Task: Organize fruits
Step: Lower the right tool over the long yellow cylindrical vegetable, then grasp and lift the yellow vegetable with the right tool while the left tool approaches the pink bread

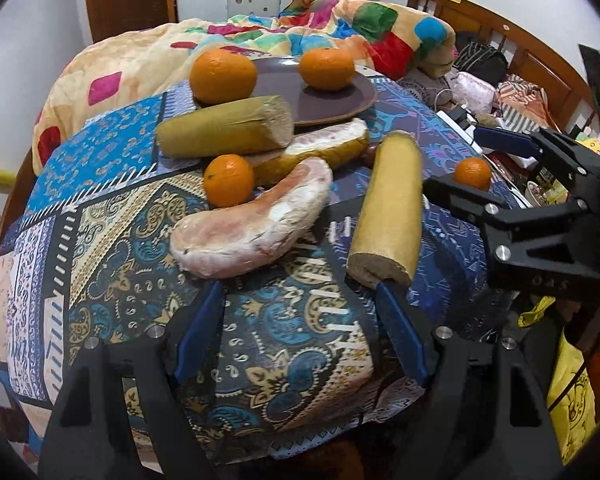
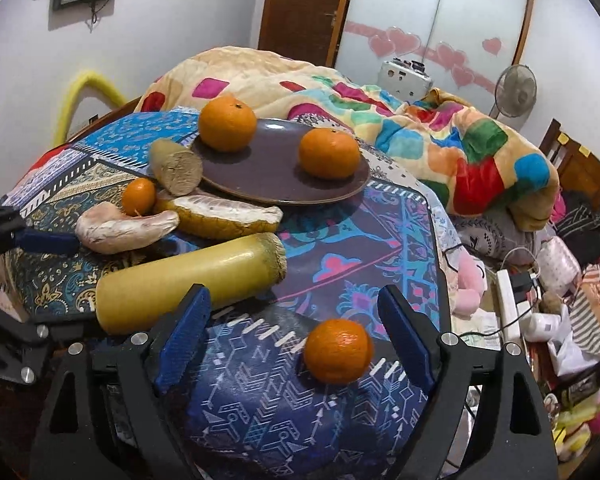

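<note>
Your left gripper [image 1: 300,304] points steeply down, jaws spread wide and holding nothing. Your right gripper [image 2: 296,320] tilts down too, jaws apart.

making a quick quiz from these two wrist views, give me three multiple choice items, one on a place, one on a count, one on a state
1. Where does the orange nearest the right gripper lie?
A. on the plate
B. on the cloth between its fingers
C. on the blanket

2. How many oranges sit on the purple plate?
A. one
B. two
C. four

3. How is the left gripper?
A. open, holding nothing
C. shut on an orange
B. shut on the yellow cylinder

Answers:
1 B, the pads stand either side of it, not touching.
2 B, one at the plate's left edge, one on its right side.
3 A, its fingers are spread over bare cloth.
</note>
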Action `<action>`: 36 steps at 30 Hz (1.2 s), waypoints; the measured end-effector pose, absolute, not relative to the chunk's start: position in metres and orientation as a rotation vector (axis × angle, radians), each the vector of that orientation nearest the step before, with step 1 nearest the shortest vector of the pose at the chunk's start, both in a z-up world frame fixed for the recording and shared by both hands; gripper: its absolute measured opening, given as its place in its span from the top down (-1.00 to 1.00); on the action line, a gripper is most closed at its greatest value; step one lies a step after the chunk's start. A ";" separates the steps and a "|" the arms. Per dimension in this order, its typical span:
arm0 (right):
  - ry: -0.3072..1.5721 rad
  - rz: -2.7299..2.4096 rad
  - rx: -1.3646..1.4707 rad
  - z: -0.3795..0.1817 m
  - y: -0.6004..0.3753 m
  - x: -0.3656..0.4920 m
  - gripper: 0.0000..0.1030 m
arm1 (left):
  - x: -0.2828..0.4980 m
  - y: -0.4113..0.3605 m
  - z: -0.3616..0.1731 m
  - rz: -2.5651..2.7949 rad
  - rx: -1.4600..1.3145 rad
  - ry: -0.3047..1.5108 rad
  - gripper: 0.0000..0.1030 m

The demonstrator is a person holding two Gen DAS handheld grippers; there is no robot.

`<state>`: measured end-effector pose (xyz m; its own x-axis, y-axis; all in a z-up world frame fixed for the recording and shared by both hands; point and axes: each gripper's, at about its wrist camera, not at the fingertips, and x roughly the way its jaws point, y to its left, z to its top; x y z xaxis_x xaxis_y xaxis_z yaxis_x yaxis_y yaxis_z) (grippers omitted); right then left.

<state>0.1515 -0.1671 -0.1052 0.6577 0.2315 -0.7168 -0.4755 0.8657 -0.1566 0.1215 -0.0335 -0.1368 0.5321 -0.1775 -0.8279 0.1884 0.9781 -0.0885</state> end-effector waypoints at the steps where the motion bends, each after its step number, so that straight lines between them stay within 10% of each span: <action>1: 0.754 0.408 -0.341 -0.104 -0.168 0.151 -0.62 | 0.120 -0.033 -0.136 -0.234 0.002 0.985 -0.52; 24: 0.887 0.514 -0.156 -0.121 -0.125 0.151 -0.83 | 0.122 0.017 -0.137 -0.171 0.029 0.947 -0.52; 36: 0.909 0.566 -0.216 -0.110 -0.153 0.134 -0.26 | 0.151 -0.002 -0.140 -0.191 0.126 0.939 -0.65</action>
<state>0.1340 -0.1533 -0.1099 0.4814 0.3714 -0.7939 -0.5491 0.8338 0.0571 0.1513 -0.0022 -0.1399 0.5760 -0.1078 -0.8103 0.2168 0.9759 0.0242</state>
